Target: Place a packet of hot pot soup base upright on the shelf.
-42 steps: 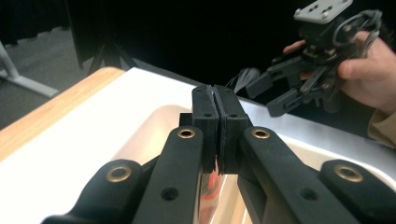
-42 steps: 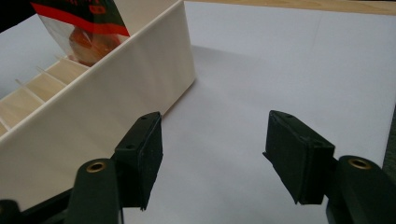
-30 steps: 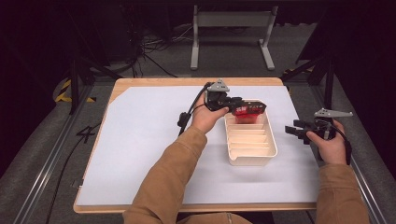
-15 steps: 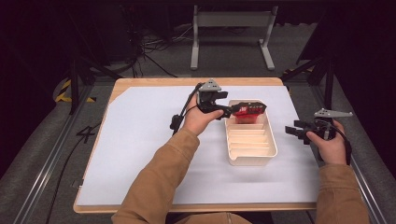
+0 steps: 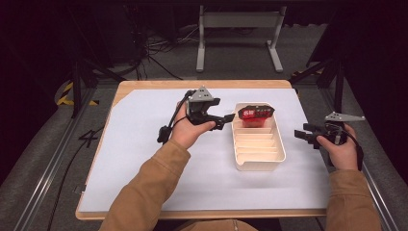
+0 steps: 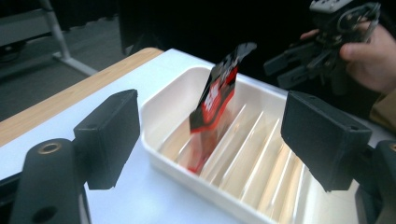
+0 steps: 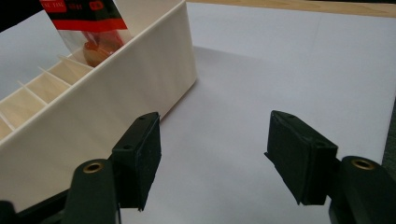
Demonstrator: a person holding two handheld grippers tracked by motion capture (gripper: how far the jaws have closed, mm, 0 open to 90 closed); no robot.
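Backing away to the tray's left, the left gripper now hangs just beside the white tray with its jaws apart and empty. Its red snack packet stands tilted in the tray's far slot, leaning on a divider. Thin, light and crinkly, it looks best pinched by the flat top edge. Well apart to the right, the right gripper waits, jaws spread.
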